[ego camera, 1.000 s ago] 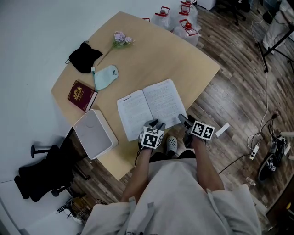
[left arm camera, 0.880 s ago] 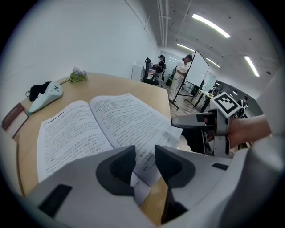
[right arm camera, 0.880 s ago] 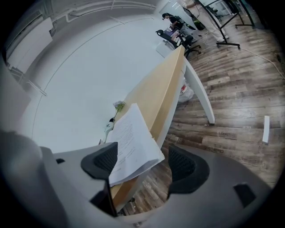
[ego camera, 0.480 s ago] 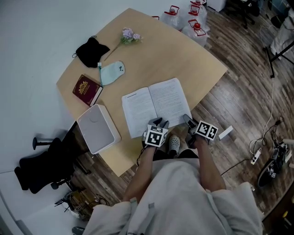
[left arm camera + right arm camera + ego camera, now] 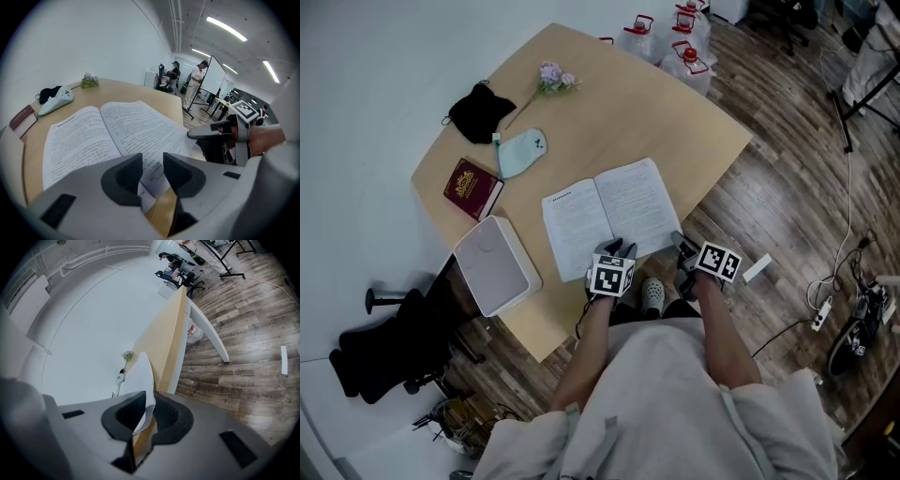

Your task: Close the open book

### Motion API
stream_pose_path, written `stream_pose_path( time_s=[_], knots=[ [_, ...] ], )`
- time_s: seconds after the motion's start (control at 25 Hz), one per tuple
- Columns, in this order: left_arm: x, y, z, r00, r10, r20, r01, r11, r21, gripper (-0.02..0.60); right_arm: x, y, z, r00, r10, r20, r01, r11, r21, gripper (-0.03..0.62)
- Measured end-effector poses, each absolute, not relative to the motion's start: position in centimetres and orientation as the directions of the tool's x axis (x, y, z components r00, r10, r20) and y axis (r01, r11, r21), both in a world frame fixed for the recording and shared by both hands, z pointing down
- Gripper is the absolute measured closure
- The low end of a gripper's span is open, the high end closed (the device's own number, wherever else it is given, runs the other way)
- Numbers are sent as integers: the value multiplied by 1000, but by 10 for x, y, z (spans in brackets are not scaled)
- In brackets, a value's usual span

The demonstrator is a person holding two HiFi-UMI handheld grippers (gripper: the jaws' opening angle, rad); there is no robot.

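Note:
An open book [image 5: 609, 214] lies flat on the wooden table [image 5: 637, 112], white printed pages up. My left gripper [image 5: 616, 247] hovers at the book's near edge, open; in the left gripper view its pads [image 5: 127, 172] stand apart over the page corner [image 5: 150, 178] and the table edge. My right gripper [image 5: 677, 241] is at the book's near right corner. Its jaws have just been closing. In the right gripper view, the right gripper [image 5: 147, 405] pinches the edge of the right-hand page [image 5: 140, 380], which curls up from the table [image 5: 171, 343].
On the table's left part lie a red book [image 5: 472, 189], a white box [image 5: 492, 267], a mint pouch [image 5: 517, 153], a black cloth [image 5: 480, 111] and a flower sprig [image 5: 551, 77]. Water jugs [image 5: 675, 42] stand beyond the far edge; a black chair [image 5: 384, 347] is at left.
The right gripper's jaws have drawn together at the book's near right corner. Both hands stay about where they were; the book lies as before.

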State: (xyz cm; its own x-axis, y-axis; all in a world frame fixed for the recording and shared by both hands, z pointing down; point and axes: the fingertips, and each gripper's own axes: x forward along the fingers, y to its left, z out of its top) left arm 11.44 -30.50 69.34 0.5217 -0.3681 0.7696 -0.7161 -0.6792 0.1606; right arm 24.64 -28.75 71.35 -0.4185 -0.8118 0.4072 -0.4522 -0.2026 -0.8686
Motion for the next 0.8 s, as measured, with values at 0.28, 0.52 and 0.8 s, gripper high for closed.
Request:
stream_pose_path(
  time_s=[0.28, 0.52, 0.8],
  knots=[
    [96, -316, 663, 522, -478, 706, -771, -619, 152, 434, 245, -287, 705, -427, -808, 406, -475, -182, -861, 554],
    [62, -319, 650, 499, -540, 678, -817, -555, 159, 434, 245, -286, 703, -401, -817, 414, -497, -186, -847, 556],
    [37, -317, 636, 493, -588, 642, -841, -512, 177, 440, 246, -282, 701, -339, -823, 456, -526, -236, -817, 556]
  ],
)
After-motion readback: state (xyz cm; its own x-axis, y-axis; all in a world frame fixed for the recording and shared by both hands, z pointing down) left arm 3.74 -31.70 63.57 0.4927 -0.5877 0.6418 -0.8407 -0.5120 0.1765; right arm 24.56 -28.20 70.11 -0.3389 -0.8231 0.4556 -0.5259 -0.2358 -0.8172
